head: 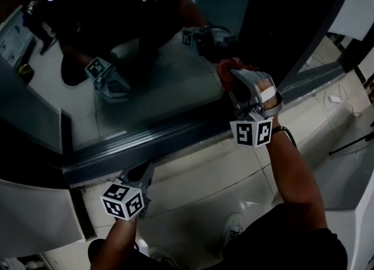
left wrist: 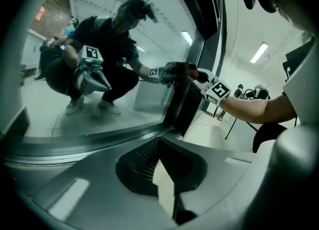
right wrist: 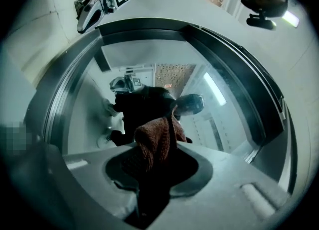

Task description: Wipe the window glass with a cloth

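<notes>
The window glass sits low in front of me and mirrors my crouched body. A rust-red cloth is pressed to the pane near its right edge, with my right gripper shut on it. In the right gripper view the cloth bulges out of the jaws against the glass. My left gripper hangs lower left, just before the bottom frame, shut and holding nothing. In the left gripper view its tips meet, and the right gripper's marker cube shows by the pane.
A grey bottom frame runs below the pane. A dark upright post bounds the glass on the right. Pale floor tiles lie under me with my shoe. A white panel stands at lower left.
</notes>
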